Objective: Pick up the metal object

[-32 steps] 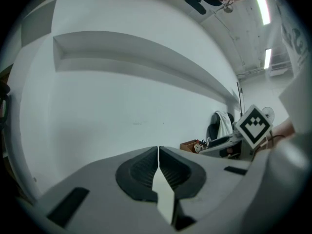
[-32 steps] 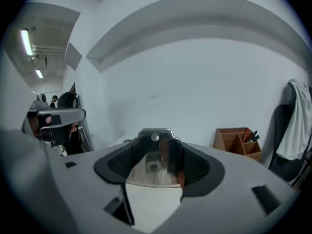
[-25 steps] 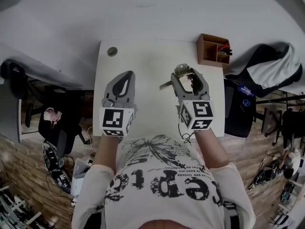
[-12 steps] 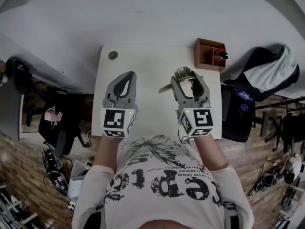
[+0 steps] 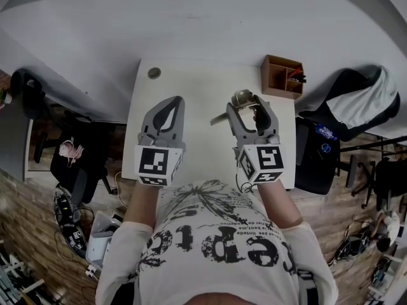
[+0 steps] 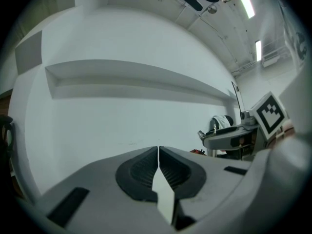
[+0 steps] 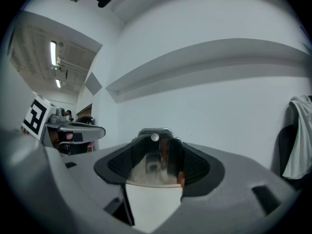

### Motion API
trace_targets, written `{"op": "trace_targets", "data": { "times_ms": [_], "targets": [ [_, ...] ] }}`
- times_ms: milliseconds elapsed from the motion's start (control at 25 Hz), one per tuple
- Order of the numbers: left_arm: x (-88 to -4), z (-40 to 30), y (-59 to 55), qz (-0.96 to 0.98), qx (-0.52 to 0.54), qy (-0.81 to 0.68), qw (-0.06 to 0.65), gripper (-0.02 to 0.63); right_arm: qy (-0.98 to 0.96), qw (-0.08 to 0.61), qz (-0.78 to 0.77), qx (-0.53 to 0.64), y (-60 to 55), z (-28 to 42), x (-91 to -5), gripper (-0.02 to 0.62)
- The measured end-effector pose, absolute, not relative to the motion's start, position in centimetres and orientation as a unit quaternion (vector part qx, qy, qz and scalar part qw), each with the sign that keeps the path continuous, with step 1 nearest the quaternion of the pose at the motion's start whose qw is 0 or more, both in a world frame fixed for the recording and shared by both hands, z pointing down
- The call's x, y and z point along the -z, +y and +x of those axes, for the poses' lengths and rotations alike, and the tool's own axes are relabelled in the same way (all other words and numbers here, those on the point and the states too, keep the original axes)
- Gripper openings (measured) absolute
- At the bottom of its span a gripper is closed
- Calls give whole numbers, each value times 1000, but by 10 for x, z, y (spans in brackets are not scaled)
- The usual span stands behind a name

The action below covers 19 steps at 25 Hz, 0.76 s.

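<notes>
The metal object (image 5: 240, 100) is a shiny steel clamp-like piece with a thin handle sticking out to the left. My right gripper (image 5: 245, 102) is shut on it and holds it above the white table (image 5: 197, 84). In the right gripper view the metal object (image 7: 155, 155) fills the gap between the dark pads. My left gripper (image 5: 167, 107) hovers over the table's left half, shut with nothing in it; its pads meet in the left gripper view (image 6: 158, 167).
A wooden organizer box (image 5: 283, 76) stands at the table's far right corner. A small round grommet (image 5: 154, 73) sits at the far left corner. A dark chair with a pale jacket (image 5: 356, 103) stands to the right, another chair (image 5: 44, 116) to the left.
Both grippers keep their places over the table with the metal object still held. Only the head camera has shifted slightly.
</notes>
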<state>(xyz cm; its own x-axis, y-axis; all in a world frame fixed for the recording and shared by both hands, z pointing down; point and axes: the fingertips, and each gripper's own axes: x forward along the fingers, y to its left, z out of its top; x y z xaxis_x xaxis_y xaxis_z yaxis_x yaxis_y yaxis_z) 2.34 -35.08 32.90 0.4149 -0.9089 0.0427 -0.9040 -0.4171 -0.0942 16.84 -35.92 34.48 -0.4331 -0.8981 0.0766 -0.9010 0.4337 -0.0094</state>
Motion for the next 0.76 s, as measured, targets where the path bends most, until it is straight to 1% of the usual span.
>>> {"op": "trace_targets", "data": {
  "times_ms": [760],
  "targets": [
    [-335, 27, -349, -840, 47, 540, 24, 11, -847, 44, 529, -37, -359, 166, -352, 279]
  ]
}}
